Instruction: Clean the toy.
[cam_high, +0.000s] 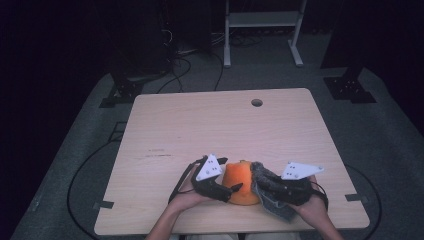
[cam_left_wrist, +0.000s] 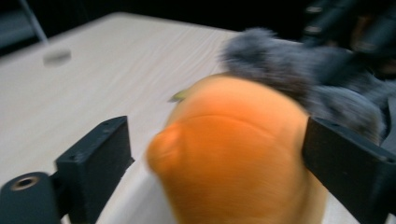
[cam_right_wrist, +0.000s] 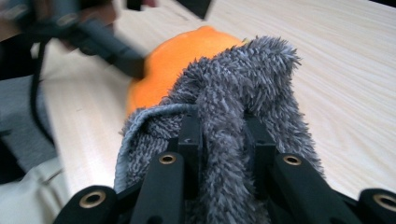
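While the right gripper (cam_right_wrist: 219, 135) pinched a folded grey cloth (cam_right_wrist: 233, 93) against the orange fruit (cam_high: 239, 184) near the table's (cam_high: 200, 120) front edge, the left gripper (cam_left_wrist: 215, 154) stood spread around the fruit, so wiping looked underway, not finished; no writing was readable

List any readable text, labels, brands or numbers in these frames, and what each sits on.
No readable text in any view.
Faint dark marks on the light wooden table: too small to tell whether they are writing.
Round orange object, fluffy grey cloth, white three-cornered plates on the left gripper and right gripper: no lettering, just small dots on the plates.
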